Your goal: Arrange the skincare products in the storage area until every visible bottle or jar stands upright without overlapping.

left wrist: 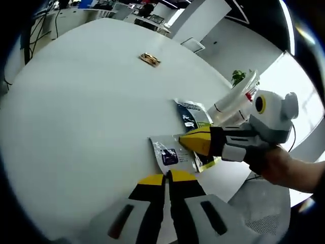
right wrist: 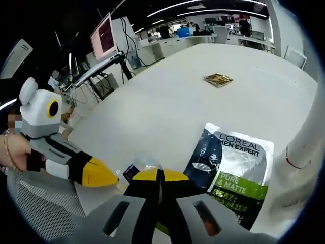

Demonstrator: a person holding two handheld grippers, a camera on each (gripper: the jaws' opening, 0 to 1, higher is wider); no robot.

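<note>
sachet (right wrist: 234, 170) | "L'OREAL MEN EXPERT" | "PURE & MATTE"

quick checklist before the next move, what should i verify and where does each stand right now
1. Left gripper free to grasp: ok, jaws shut, nothing seen between them.
2. Right gripper on a product: cannot tell; jaws closed over the edge of a clear packet, grip unclear.
3. Men Expert sachet upright: not ok, lying flat on the table.
4. Products not overlapping: not ok, packet and sachet overlap.
5. White tube upright: cannot tell.
6. Small brown packet in view: ok, lies apart.
</note>
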